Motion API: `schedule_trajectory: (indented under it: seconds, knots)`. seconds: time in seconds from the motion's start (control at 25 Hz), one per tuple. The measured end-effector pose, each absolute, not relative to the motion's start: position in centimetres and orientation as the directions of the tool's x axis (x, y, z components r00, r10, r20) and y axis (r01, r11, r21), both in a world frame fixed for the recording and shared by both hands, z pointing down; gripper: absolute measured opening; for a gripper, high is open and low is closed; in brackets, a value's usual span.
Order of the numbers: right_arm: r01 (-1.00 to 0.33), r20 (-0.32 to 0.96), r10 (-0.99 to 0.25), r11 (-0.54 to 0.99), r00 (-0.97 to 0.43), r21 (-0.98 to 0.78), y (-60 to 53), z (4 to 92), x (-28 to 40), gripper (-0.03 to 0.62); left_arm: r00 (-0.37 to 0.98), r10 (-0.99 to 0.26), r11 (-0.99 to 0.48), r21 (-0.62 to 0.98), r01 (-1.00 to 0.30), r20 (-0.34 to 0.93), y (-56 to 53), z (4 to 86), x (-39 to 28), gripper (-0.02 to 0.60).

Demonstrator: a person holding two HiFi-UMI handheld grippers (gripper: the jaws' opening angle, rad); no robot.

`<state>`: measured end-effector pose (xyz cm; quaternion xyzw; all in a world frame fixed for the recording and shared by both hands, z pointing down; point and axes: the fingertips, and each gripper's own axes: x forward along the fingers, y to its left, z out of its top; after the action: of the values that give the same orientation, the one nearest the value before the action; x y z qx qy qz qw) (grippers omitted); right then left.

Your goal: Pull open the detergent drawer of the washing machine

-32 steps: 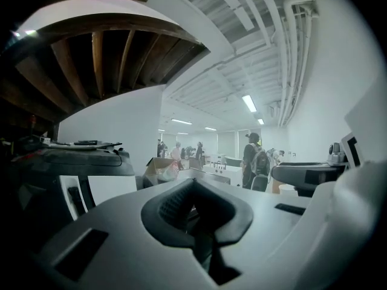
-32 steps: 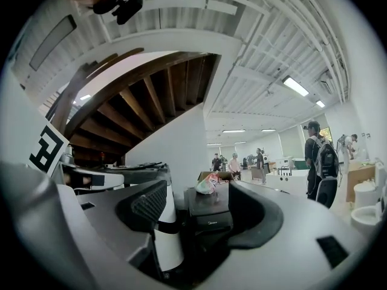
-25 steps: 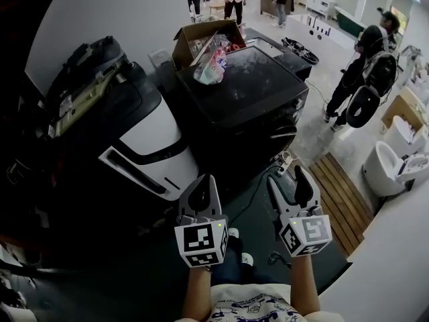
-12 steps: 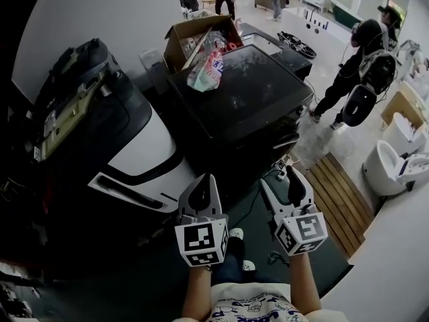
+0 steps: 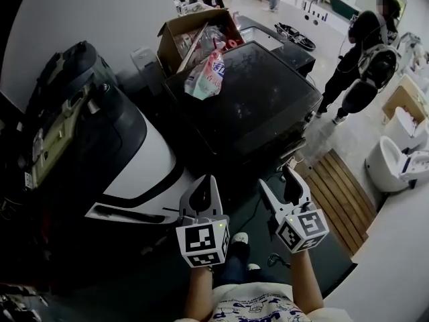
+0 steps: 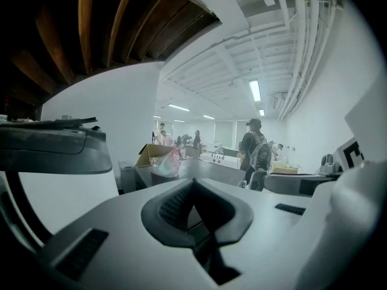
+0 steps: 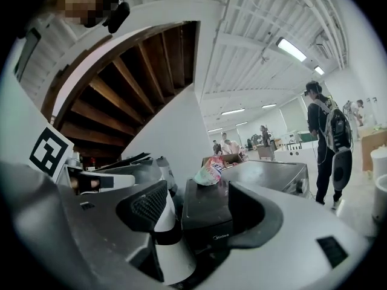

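A black washing machine (image 5: 248,92) stands ahead of me with a pink detergent bag (image 5: 204,72) on its lid. Its dark front (image 7: 219,238) faces my right gripper, and I cannot pick out the detergent drawer on it. My left gripper (image 5: 201,194) hovers low in front of the gap between this machine and a white and black machine (image 5: 141,159); its jaws are together with nothing in them (image 6: 193,183). The right gripper (image 5: 285,185) is held off the black machine's front corner, open and empty (image 7: 199,210).
An open cardboard box (image 5: 191,32) of goods sits behind the black machine. A person in black with a backpack (image 5: 365,59) stands at the right. A wooden slat platform (image 5: 342,186) and a white basin (image 5: 395,163) lie to the right, and a cable (image 5: 289,161) runs across the floor.
The view has moved closer to the two machines. Both grippers have stayed low before me, the right one edging left. The person in black has shifted a little.
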<state>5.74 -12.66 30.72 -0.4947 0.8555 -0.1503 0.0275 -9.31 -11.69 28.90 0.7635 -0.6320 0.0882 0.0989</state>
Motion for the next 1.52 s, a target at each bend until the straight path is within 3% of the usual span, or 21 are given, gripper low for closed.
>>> schedule_trajectory:
  seconds: [0.32,0.76,1.2,1.52]
  knots:
    - [-0.778,0.048,-0.85,0.456,-0.525,-0.433,-16.3,33.8,4.1,0.316,0.181,-0.932,-0.196,-0.015,-0.981,0.314,-15.4,32.4,-11.0,0.014]
    - [-0.481,-0.054,-0.849,0.35,-0.526,-0.804,-19.4,40.2,3.5,0.311,0.16,-0.913,-0.177,-0.012,-0.984,0.376,-17.5,36.7,-12.5,0.014]
    - [-0.24,-0.108,-0.829,0.28,-0.549,-0.929,-21.3,47.0,3.2,0.311,0.122,-0.907,-0.134,-0.003,-0.991,0.402,-18.2,40.1,-12.3,0.014]
    - [-0.163,-0.125,-0.826,0.253,-0.55,-0.954,-22.4,51.2,3.5,0.3,0.112,-0.893,-0.121,0.006,-0.993,0.435,-17.8,43.5,-11.5,0.014]
